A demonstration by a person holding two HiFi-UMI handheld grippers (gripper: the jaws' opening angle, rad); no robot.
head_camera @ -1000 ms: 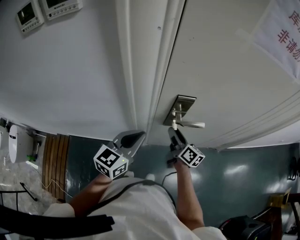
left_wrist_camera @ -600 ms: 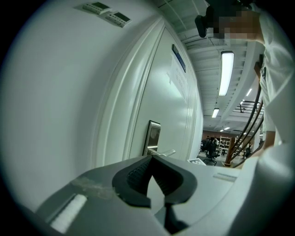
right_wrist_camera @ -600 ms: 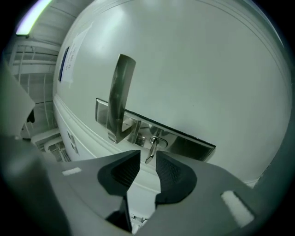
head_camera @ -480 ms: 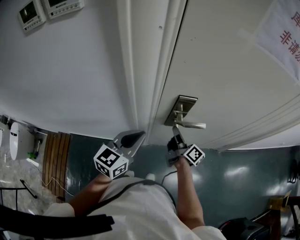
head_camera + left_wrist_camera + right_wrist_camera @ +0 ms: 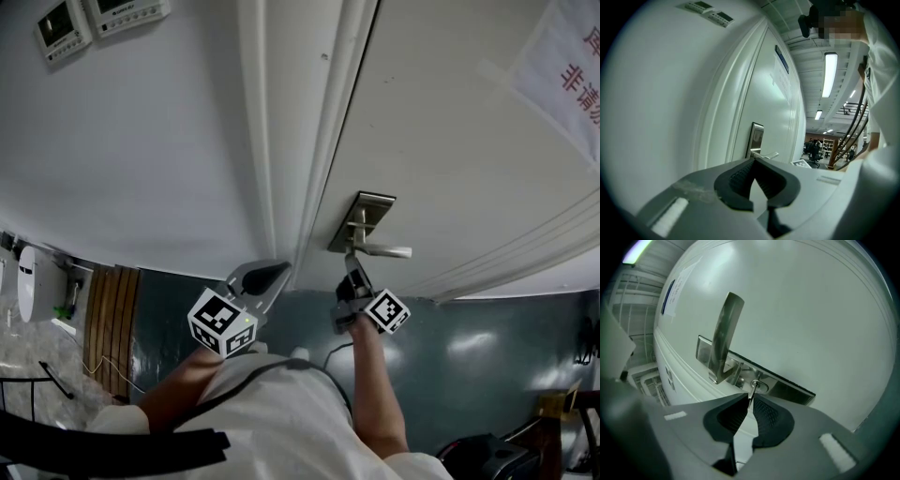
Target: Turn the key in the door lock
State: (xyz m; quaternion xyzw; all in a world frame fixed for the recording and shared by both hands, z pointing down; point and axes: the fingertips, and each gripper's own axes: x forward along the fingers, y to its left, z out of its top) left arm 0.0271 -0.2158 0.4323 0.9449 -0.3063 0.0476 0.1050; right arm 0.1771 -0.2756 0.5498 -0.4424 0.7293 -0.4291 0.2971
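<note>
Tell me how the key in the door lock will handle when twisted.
The key looks thin, flat metal: probably stiff and light. Little of it sits between the right gripper's closing jaws, so it may slip. Seated in the lock plate, it should turn, not pull free.

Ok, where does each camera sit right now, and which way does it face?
Head view: on the person's head, steeply down the door at the lock plate; left gripper, right gripper, forearms show.
Left gripper view: on that gripper, sideways along the door; its shut, empty jaws show.
Right gripper view: on that gripper, facing the lock plate; its jaws closing with the key between them.
Shared: all three show the lever handle.
</note>
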